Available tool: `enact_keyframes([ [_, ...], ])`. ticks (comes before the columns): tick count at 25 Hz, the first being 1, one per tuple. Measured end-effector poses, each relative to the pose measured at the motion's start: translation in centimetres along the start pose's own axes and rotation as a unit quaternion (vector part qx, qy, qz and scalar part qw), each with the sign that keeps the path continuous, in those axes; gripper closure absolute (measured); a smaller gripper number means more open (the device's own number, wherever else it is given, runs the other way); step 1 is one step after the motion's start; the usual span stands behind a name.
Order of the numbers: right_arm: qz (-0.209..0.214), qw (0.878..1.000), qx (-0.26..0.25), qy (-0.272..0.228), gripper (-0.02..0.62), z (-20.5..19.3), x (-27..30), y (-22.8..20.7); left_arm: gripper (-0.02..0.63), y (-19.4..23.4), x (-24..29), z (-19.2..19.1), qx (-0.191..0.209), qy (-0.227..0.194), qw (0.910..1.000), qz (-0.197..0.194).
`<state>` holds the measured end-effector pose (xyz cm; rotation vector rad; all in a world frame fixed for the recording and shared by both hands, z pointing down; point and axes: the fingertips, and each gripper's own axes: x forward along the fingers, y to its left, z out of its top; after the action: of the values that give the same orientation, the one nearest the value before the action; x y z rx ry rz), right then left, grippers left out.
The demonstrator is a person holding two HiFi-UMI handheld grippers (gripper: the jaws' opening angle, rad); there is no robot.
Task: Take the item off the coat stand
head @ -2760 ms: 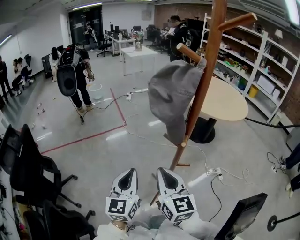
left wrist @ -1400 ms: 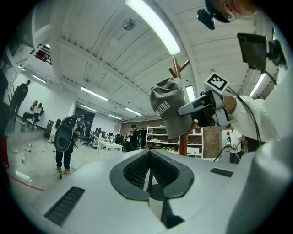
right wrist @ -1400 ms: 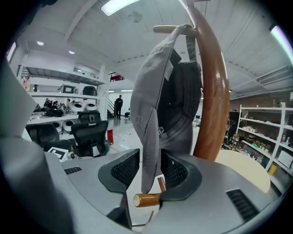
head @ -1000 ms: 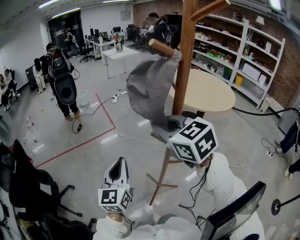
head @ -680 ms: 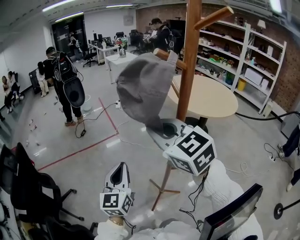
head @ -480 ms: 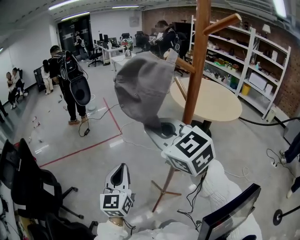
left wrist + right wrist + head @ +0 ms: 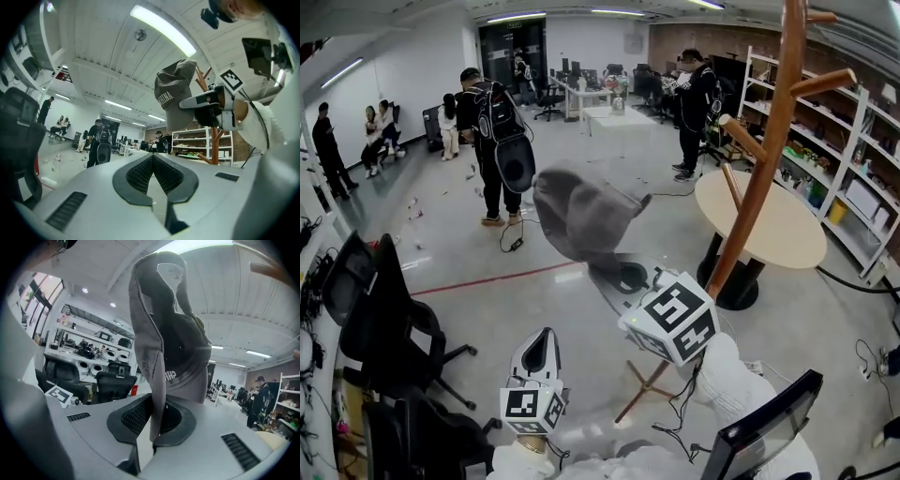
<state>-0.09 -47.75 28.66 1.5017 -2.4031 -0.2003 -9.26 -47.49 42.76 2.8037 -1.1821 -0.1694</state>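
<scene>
Grey cap [image 7: 581,220] pinched in right claw [image 7: 626,277], clear of coat stand [image 7: 758,183], left claw [image 7: 546,337] closed, empty

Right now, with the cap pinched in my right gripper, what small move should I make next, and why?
Probably bring the grey cap down and toward you, jaws shut. The right gripper grips it by its edge, and it hangs clear of the coat stand, so the removal looks done. The left gripper is shut, empty and low, out of the way.
</scene>
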Motion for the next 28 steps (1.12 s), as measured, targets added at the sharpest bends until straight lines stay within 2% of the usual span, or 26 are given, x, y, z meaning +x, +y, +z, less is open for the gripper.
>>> enact_keyframes([
  [4, 0.035, 0.999, 0.035, -0.004, 0.571, -1.3, 2.0, 3.1, 0.603, 1.6, -1.7, -0.3, -0.003, 0.004, 0.9997, 0.024],
  [7, 0.038, 0.996, 0.075, -0.009, 0.570, -2.9, 2.2, 5.5, 0.603, 2.0, -3.6, -0.8, -0.011, 0.009, 0.9994, 0.030],
  [11, -0.020, 0.992, 0.120, -0.013, 0.571, -7.0, 0.3, 7.5, 0.603, 0.0, -6.0, -1.2, -0.018, 0.016, 0.9997, 0.011],
  [14, -0.079, 0.986, 0.144, 0.019, 0.571, -12.2, -2.3, 7.8, 0.603, -3.5, -6.0, -2.3, -0.008, 0.030, 0.9989, -0.035],
  [18, -0.136, 0.973, 0.174, 0.060, 0.571, -17.3, -5.6, 7.5, 0.603, -7.0, -4.7, -4.1, -0.018, 0.046, 0.9941, -0.097],
  [23, -0.196, 0.960, 0.189, 0.068, 0.571, -19.4, -10.2, 6.1, 0.603, -10.7, -3.1, -4.7, -0.025, 0.043, 0.9877, -0.148],
  [28, -0.228, 0.953, 0.192, 0.054, 0.570, -19.1, -14.1, 5.2, 0.603, -13.5, -2.4, -4.0, -0.025, 0.030, 0.9856, -0.164],
])
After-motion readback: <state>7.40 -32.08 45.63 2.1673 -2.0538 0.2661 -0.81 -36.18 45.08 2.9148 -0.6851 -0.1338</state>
